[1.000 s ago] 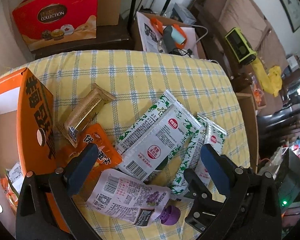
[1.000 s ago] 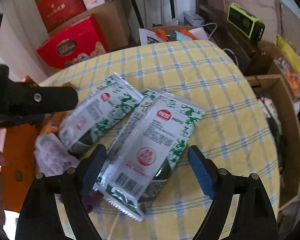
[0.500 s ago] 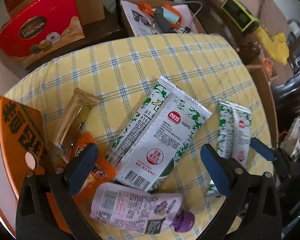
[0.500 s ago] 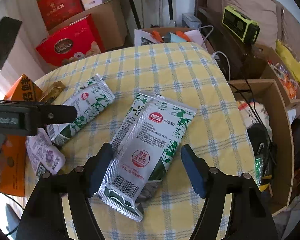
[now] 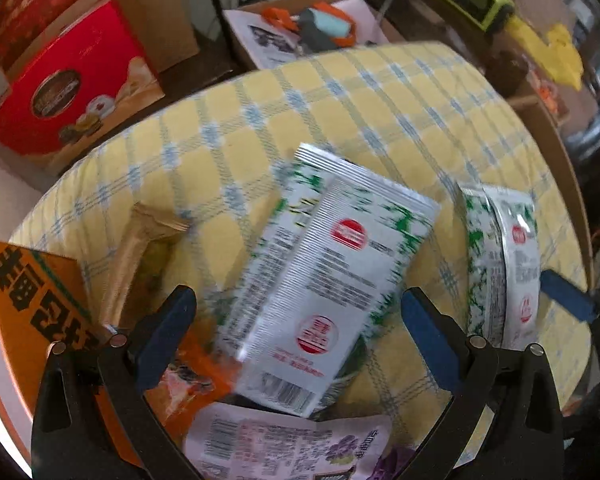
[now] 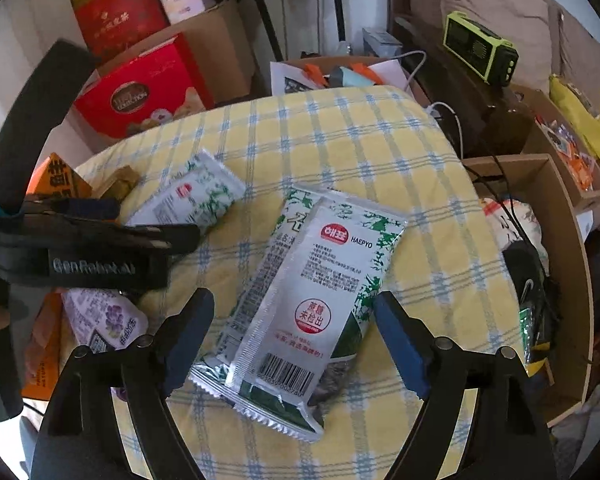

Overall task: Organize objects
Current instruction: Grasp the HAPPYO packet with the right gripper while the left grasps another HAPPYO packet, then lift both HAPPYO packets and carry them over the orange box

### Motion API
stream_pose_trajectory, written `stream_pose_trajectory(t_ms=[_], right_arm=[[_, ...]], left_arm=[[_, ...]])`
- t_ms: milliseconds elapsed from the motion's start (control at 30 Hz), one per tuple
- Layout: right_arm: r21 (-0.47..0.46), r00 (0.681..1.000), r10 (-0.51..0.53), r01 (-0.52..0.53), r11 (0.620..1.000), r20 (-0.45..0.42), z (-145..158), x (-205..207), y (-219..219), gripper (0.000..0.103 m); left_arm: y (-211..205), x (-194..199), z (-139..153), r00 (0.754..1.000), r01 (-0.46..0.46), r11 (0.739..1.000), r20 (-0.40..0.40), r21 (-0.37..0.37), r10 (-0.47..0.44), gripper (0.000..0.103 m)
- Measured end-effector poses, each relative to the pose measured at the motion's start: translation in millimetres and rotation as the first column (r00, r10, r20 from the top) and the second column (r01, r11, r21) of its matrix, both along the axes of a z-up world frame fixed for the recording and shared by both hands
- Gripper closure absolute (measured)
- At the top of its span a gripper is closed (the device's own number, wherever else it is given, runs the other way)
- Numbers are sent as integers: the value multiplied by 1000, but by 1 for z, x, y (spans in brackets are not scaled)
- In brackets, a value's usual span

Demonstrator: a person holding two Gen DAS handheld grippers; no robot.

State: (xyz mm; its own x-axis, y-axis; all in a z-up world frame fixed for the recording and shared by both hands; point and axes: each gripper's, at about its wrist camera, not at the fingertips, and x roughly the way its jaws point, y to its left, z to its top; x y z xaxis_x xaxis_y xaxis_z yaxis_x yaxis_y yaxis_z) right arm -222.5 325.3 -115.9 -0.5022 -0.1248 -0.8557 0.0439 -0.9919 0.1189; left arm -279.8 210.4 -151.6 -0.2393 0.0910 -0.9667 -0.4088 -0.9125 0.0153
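Though flat, seaweed packet [image 6: 320, 296] lengthwise toward far table edge.

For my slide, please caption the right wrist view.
Open right gripper above stacked seaweed packets on a checked tablecloth.

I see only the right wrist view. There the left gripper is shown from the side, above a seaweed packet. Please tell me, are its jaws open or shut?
Observer: Open. In the left wrist view the left gripper stands wide, and nothing is pressed between its fingers.
Operator: Is there only one packet below it?
Observer: No, two. A silver seaweed packet lies on top of a second seaweed packet, which shows along its left side.
Operator: And what lies between them and the orange box?
Observer: A gold wrapped bar lies lengthwise there, and its near end goes behind the gripper's left finger.
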Motion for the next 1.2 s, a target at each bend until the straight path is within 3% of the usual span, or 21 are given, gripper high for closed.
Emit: stream_pose_trajectory(t_ms=[133,300,400,833,1200], right_arm=[[44,1000,7,-7,999,6,-7,-1,-5,19],[79,999,30,-29,996,-11,-11,1,-6,20],[62,999,40,-39,997,-16,-9,2,-3,31],[6,997,14,-13,1000,-69,20,9,16,36],[-24,983,51,-56,998,-174,81,30,1,36]], left_arm=[[6,6,1,1000,6,1000,-13,22,-6,4],[4,7,9,1000,4,1000,-31,29,-3,26],[3,9,12,999,1,999,-43,33,1,33],[-26,16,57,994,-61,980,-76,191,77,40],[-61,43,116,983,-76,947,-135,311,123,42]])
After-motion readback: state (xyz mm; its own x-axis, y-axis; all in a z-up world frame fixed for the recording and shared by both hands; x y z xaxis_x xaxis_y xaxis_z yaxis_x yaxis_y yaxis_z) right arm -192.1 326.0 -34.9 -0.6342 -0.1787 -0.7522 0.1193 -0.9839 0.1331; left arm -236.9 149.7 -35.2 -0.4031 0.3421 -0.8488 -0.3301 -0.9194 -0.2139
